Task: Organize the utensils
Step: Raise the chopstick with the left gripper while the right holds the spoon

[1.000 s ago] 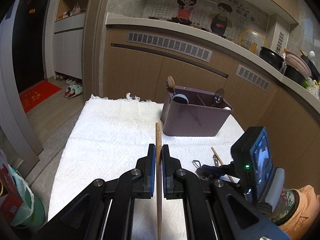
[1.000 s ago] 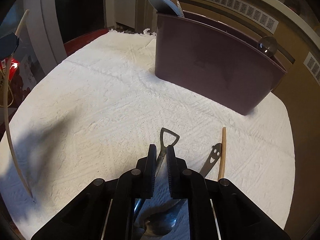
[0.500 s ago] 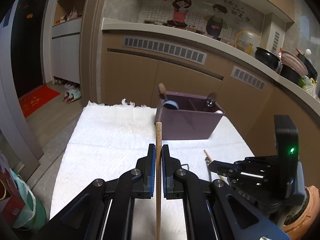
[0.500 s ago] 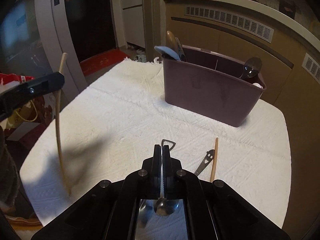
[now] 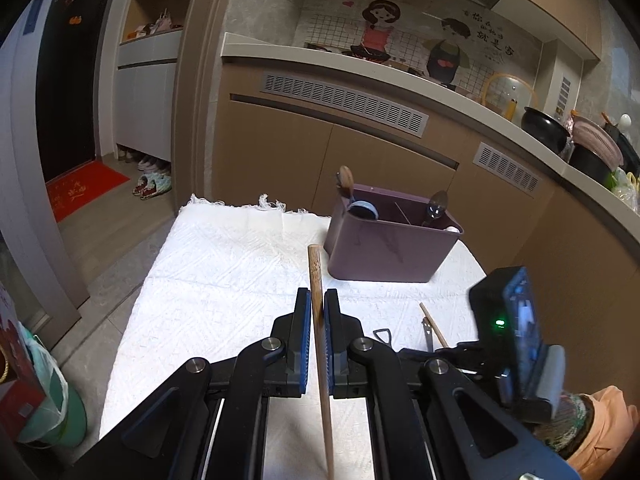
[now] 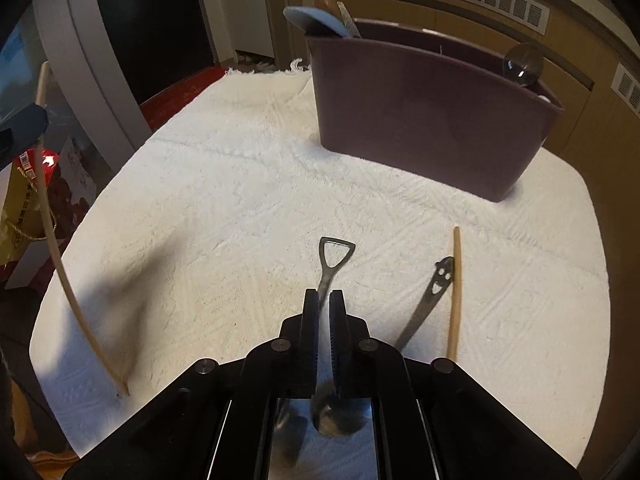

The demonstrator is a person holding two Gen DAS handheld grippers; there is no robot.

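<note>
Behind the right fingers (image 6: 324, 300), spoon (image 6: 335, 256) bowl partly hidden.

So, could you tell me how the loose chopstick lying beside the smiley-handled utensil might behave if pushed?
The chopstick looks thin and round, so it would probably roll, though the textured white cloth may slow it. It seems stiff and light. Lying against the smiley-handled utensil, it might nudge that too.
</note>
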